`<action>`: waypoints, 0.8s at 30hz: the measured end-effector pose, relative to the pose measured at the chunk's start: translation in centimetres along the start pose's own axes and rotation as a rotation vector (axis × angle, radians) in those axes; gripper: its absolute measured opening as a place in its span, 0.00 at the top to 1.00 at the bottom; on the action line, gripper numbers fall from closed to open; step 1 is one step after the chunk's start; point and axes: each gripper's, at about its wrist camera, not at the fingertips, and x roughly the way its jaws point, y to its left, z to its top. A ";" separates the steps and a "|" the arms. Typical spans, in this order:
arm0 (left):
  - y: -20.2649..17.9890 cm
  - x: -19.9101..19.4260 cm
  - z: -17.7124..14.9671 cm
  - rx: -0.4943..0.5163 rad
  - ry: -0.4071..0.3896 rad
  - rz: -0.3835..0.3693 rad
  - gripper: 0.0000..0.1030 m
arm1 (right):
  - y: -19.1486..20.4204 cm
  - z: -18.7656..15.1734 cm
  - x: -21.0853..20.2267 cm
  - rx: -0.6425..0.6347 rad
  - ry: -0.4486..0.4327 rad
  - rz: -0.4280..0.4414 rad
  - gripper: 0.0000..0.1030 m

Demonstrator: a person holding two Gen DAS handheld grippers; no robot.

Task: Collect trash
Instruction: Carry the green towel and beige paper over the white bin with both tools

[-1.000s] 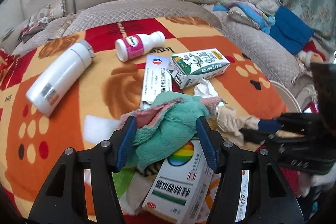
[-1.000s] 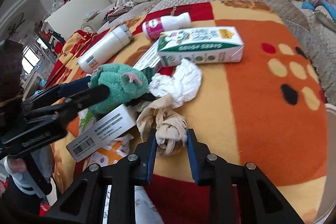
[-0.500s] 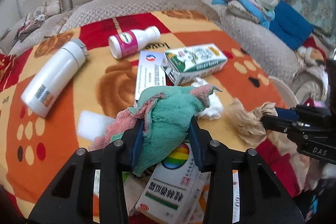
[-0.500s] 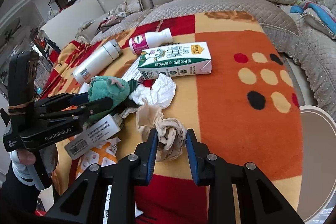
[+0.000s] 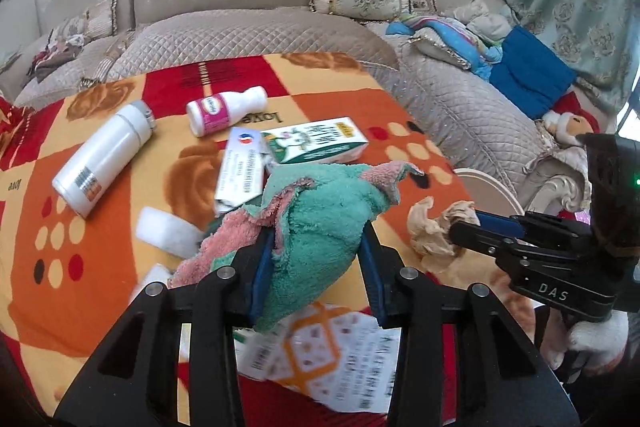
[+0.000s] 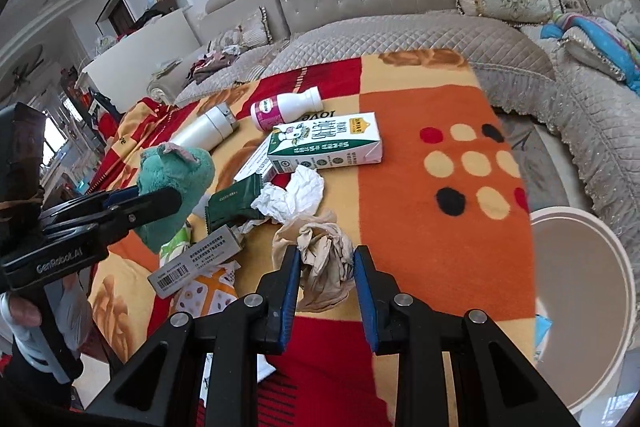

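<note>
Trash lies scattered over the patterned blanket (image 5: 120, 291) on my table: at far left a white flask (image 5: 102, 161) on its side, then a pink-labelled bottle (image 5: 224, 109), then a green-and-white carton (image 5: 320, 143). My left tongs (image 5: 316, 267) are clenched on a green and pink cloth (image 5: 320, 223), its jaws having just been closing, and the cloth hangs clear above the printed packets (image 5: 332, 359). Further right, my right tongs (image 6: 326, 277) squeeze a crumpled beige wad (image 6: 320, 259), with white tissue (image 6: 296, 195) just beyond it.
</note>
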 end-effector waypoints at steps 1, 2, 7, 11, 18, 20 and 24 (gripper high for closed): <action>-0.5 0.0 -0.1 0.003 -0.002 -0.003 0.64 | -0.2 -0.1 -0.3 0.003 -0.004 -0.005 0.75; -1.1 0.0 -0.1 0.007 0.000 -0.005 0.64 | -0.5 -0.2 -0.5 0.007 -0.006 -0.010 0.75; -4.1 0.6 -0.5 0.022 0.014 -0.022 0.64 | -2.1 -0.8 -1.5 0.021 -0.013 -0.047 0.75; -6.7 1.3 -0.6 0.031 0.032 -0.045 0.64 | -3.8 -1.5 -2.6 0.034 -0.021 -0.090 0.75; -11.0 2.3 -0.6 0.057 0.046 -0.074 0.63 | -7.4 -2.7 -4.9 0.087 -0.045 -0.147 0.75; -12.4 2.8 -0.7 0.065 0.053 -0.076 0.63 | -8.4 -3.0 -5.7 0.102 -0.054 -0.162 0.75; -14.7 3.4 -0.8 0.077 0.057 -0.082 0.63 | -10.5 -3.5 -7.1 0.127 -0.067 -0.202 0.75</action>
